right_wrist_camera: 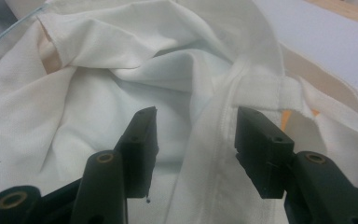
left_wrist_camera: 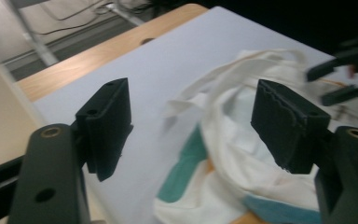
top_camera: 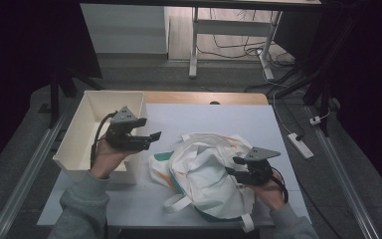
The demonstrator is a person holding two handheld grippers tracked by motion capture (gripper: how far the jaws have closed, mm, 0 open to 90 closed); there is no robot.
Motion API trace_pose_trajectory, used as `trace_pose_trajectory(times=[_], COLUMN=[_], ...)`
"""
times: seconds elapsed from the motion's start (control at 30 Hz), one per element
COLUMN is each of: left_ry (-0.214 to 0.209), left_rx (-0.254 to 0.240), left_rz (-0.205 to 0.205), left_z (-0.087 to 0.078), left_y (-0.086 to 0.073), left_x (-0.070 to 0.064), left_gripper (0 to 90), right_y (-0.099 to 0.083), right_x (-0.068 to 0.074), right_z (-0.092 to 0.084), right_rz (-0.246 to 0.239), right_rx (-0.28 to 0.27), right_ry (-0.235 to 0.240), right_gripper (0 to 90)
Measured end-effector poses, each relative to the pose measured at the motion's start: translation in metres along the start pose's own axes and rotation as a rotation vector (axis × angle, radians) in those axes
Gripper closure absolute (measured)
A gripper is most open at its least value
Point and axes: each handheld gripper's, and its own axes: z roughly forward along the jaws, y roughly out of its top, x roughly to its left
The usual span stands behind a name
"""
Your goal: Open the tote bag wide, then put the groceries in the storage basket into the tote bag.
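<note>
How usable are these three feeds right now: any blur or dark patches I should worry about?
High view: table lit, surroundings nearly black, tote bag readable. Left gripper view: the other claw at the upper right is smeared and the bag soft, while its own jaws stay sharp. Right gripper view: evenly lit, the seams are crisp.

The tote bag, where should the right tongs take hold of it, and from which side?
Grip the tote bag at its seamed rim band, a raised fold of cloth that already stands between the open right tongs. Come from the bag's right, the way they already point.
</note>
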Motion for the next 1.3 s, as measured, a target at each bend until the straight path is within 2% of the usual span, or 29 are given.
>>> trace_pose_trajectory(times=[0.17, 0.33, 0.57, 0.67, 0.87, 0.97, 1.07, 1.3], left_ry=[0.039, 0.088, 0.126, 0.172, 0.178, 0.171, 0.176, 0.182], left_rx=[0.004, 0.038, 0.048, 0.045, 0.063, 0.096, 0.136, 0.187], left_rz=[-0.023, -0.042, -0.072, -0.092, -0.121, -0.129, -0.125, -0.101], left_z=[-0.003, -0.003, -0.004, -0.004, -0.003, -0.003, -0.001, 0.004], left_y=[-0.004, -0.009, -0.015, -0.018, -0.024, -0.029, -0.034, -0.041], left_x=[0.016, 0.031, 0.047, 0.055, 0.069, 0.076, 0.082, 0.089], left_gripper=[25.9, 23.0, 21.2, 20.3, 19.3, 18.1, 15.6, 10.2], right_y=[-0.001, 0.0, -0.002, -0.002, -0.002, -0.002, -0.002, -0.002], right_x=[-0.002, -0.002, -0.002, -0.001, 0.001, 0.001, 0.001, 0.001], right_z=[0.0, -0.001, 0.001, 0.003, 0.005, 0.005, 0.005, 0.006], right_rz=[0.006, 0.011, 0.004, 0.002, -0.005, -0.003, -0.003, -0.006], right_rx=[0.002, -0.004, 0.007, 0.012, 0.022, 0.024, 0.026, 0.031], right_ry=[-0.003, -0.007, -0.009, -0.005, 0.004, 0.002, 0.002, 0.004], right_gripper=[49.6, 49.6, 49.5, 49.5, 49.5, 49.4, 49.4, 49.1])
